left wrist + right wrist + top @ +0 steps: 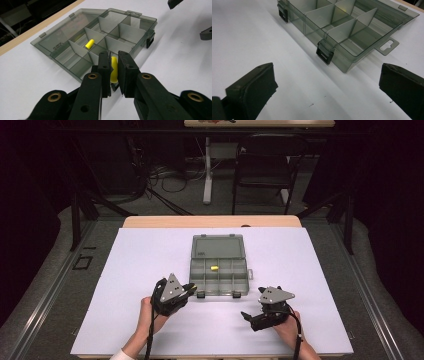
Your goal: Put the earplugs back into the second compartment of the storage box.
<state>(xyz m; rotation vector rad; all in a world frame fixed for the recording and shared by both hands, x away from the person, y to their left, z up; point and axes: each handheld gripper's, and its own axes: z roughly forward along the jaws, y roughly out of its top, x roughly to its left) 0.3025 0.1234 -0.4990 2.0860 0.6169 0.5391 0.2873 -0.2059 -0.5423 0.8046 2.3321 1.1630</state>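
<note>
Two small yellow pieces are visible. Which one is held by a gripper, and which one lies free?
The yellow piece clamped between the left gripper jaws is held. The other yellow piece lies loose in a middle compartment of the open organizer box.

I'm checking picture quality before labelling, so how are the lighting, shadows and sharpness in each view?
High view: white table sheet evenly lit, background dark. Left gripper view: small yellow plastic piece between the jaws sharp, soft shadows on the sheet. Right gripper view: near jaws slightly soft, smoky grey transparent compartment box casts a faint shadow.
</note>
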